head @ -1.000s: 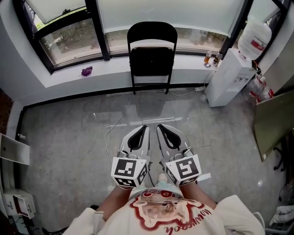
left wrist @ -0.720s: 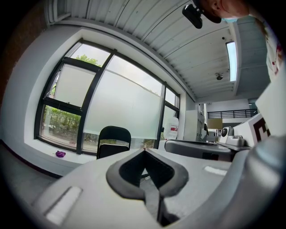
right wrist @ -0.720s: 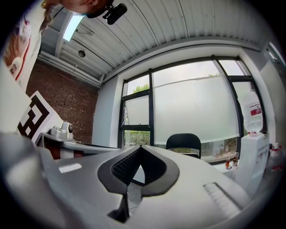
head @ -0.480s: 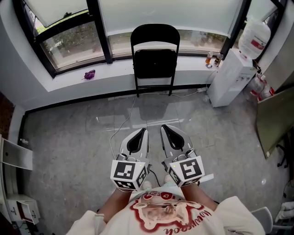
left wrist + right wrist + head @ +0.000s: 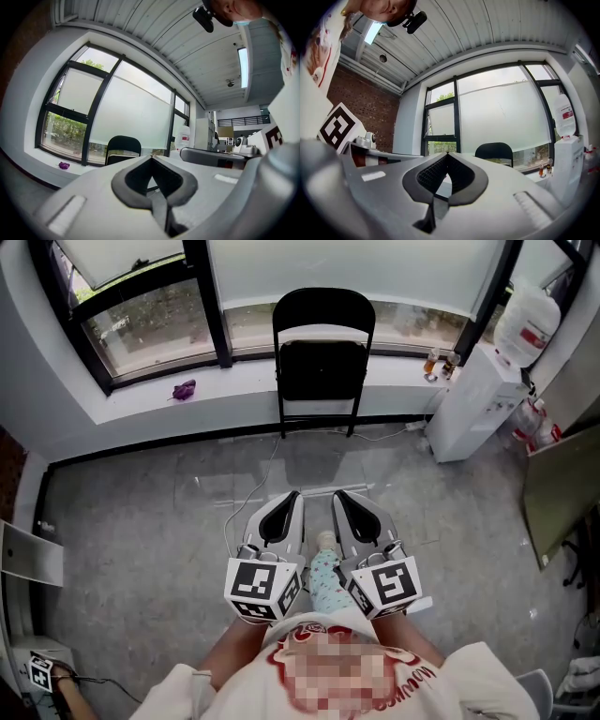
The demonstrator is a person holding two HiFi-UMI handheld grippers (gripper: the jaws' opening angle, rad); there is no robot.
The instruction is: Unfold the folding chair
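L tongs (image 5: 289,498) & R tongs (image 5: 341,497) side by side close to the body, both pressed together, nothing btwn them, over the grey floor (image 5: 159,521). Well ahead, the folding chair (image 5: 323,352) stands folded flat, upright against the window sill (image 5: 141,399), w/ a water dispenser (image 5: 473,395) to its right

Left gripper (image 5: 292,497) and right gripper (image 5: 339,496), held side by side before the torso, both pointing level and forward, marker cubes nearest the body. Jaws of each closed tip to tip, nothing between them. One leg (image 5: 323,582) steps forward between them.
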